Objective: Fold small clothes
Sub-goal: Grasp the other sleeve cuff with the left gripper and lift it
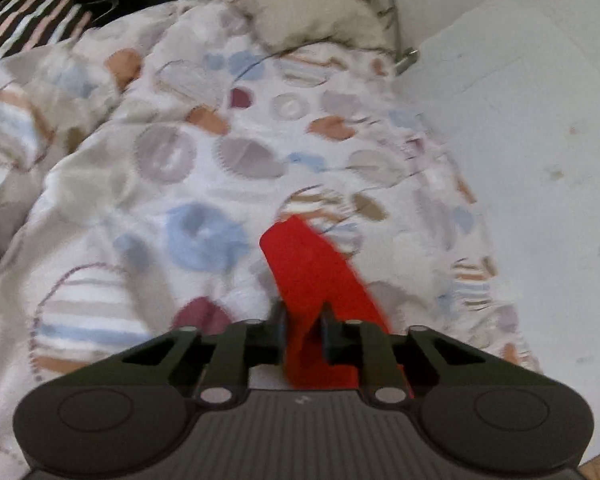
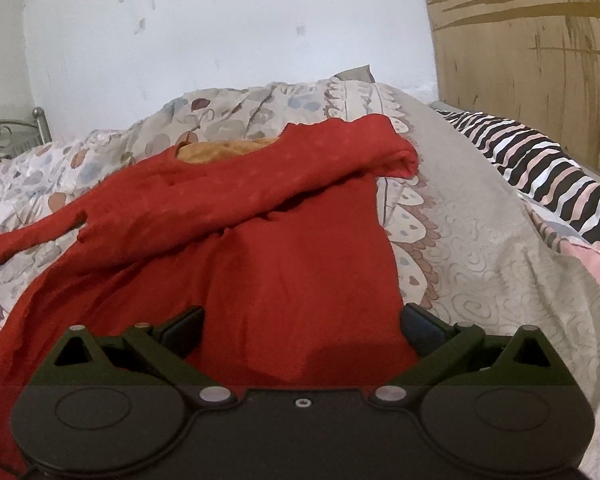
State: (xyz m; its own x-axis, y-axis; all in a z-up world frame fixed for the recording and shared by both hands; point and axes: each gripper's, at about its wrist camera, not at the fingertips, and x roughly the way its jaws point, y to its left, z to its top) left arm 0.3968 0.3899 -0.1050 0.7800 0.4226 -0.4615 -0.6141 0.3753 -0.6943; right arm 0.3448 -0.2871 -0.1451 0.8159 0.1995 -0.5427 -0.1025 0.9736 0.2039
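The red garment lies spread on the bed, one sleeve thrown across its body. Thin, limp and light, it should sag and crease wherever unsupported, so hems and corners suit gripping. The left tool pinches a red edge; the right tool gapes wide over the hem, holding nothing.

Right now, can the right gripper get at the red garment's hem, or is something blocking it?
Probably yes. The right gripper is open, its fingers straddling the near edge of the red garment, which lies flat on the patterned bedcover. Nothing sits between the jaws and the cloth.
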